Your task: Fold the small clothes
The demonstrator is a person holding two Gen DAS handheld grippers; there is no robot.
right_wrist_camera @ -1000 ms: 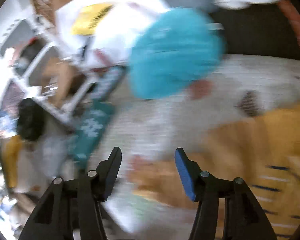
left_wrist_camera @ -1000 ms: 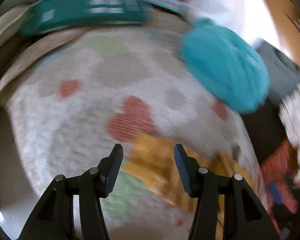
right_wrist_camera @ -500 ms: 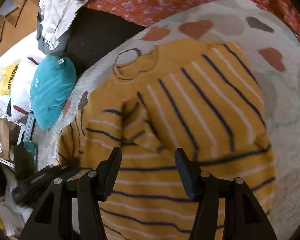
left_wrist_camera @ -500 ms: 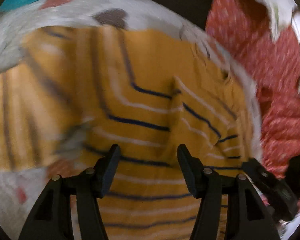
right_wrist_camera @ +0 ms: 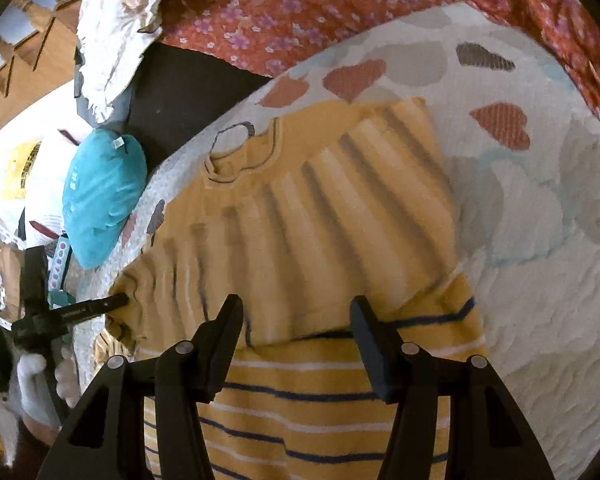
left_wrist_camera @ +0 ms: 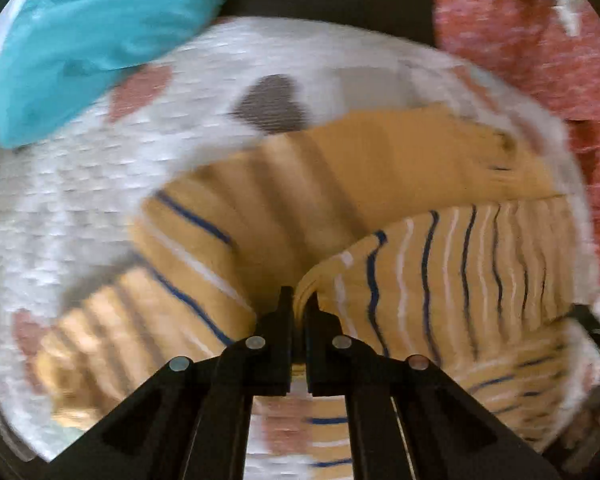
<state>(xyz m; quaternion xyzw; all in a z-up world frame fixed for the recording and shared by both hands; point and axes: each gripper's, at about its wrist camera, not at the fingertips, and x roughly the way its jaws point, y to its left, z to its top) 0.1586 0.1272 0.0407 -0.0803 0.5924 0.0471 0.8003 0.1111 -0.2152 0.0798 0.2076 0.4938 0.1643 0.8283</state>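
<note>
Since half a second ago, a fold of the shirt has been drawn up between the left gripper, whose jaws have just been closing and are now clamped together on the fabric edge. In the left wrist view the striped layer is seen lifted and curled over the plain inner side; motion blur obscures the finer detail. The shirt is laid on the blanket, which is white with heart shapes, with the neckline towards the blanket's far edge. The right wrist view alone shows the neckline and the whole spread of the shirt, turned partly inside out, with the striped hem nearest the camera. The right gripper is held over the hem with its jaws apart and nothing between the pads. The left gripper appears in that view at the shirt's left edge, gripping cloth, with a gloved hand behind it. A teal cushion overlaps the blanket's far left corner, and red floral cloth is seen beyond the far edge.
</note>
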